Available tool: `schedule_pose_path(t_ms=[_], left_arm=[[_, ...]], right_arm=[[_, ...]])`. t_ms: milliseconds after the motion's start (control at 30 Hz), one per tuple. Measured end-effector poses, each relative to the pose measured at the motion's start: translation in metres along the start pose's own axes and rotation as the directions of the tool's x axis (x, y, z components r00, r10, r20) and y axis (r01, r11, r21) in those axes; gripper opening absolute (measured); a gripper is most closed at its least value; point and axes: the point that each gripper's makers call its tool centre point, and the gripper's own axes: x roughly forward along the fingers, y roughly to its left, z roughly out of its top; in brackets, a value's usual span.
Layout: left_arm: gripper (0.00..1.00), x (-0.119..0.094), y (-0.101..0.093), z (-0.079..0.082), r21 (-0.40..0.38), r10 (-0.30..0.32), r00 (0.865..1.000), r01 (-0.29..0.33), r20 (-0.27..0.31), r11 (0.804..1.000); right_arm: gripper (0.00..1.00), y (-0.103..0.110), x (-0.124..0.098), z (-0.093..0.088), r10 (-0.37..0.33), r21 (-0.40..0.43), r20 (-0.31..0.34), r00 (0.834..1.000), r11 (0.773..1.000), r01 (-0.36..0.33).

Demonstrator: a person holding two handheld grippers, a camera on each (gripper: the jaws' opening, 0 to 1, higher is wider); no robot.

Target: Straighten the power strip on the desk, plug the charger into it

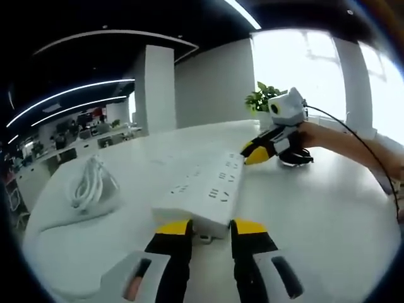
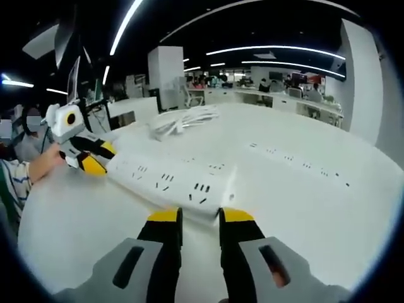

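A long white power strip (image 1: 205, 186) lies flat on the round white table (image 1: 315, 214), running from my left gripper (image 1: 211, 227) away to my right gripper (image 1: 254, 153). The left jaws stand a little apart, their yellow tips against the strip's near end. In the right gripper view the power strip (image 2: 167, 180) runs leftward from my right gripper (image 2: 200, 218), whose jaws are also slightly apart at that end, to the left gripper (image 2: 95, 159). A bundle of white charger cable (image 1: 91, 186) rests on the table beside the strip, and that cable bundle (image 2: 183, 120) lies beyond it in the right gripper view.
A person's forearm (image 1: 353, 148) reaches in with the right gripper, and a sleeve (image 2: 16, 177) shows behind the left one. A potted plant (image 1: 262, 101) stands at the table's far side. Faint rows of dark slots (image 2: 297, 163) mark the tabletop. Office desks lie behind.
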Motion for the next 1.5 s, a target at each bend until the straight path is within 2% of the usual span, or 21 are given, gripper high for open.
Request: schedule_pose_path(t_ms=[433, 633, 1100, 1500], left_arm=[[0.24, -0.005, -0.004, -0.003, -0.003, -0.010, 1.000, 0.010, -0.009, 1.000], [0.24, -0.006, -0.005, -0.003, -0.008, -0.010, 1.000, 0.010, -0.006, 1.000], [0.24, -0.012, -0.006, -0.004, -0.017, -0.003, 1.000, 0.003, 0.005, 1.000], [0.25, -0.014, -0.006, -0.006, -0.017, 0.004, 1.000, -0.004, 0.004, 1.000]], right_arm=[[0.20, 0.011, -0.010, -0.006, -0.015, 0.025, 0.016, 1.000, 1.000, 0.015], [0.20, 0.012, -0.011, -0.004, -0.031, 0.003, -0.004, 1.000, 1.000, 0.031], [0.21, 0.024, -0.017, -0.008, 0.014, -0.048, -0.038, 0.999, 0.999, -0.015], [0.21, 0.031, -0.020, -0.012, 0.043, -0.043, -0.024, 0.999, 0.998, -0.044]])
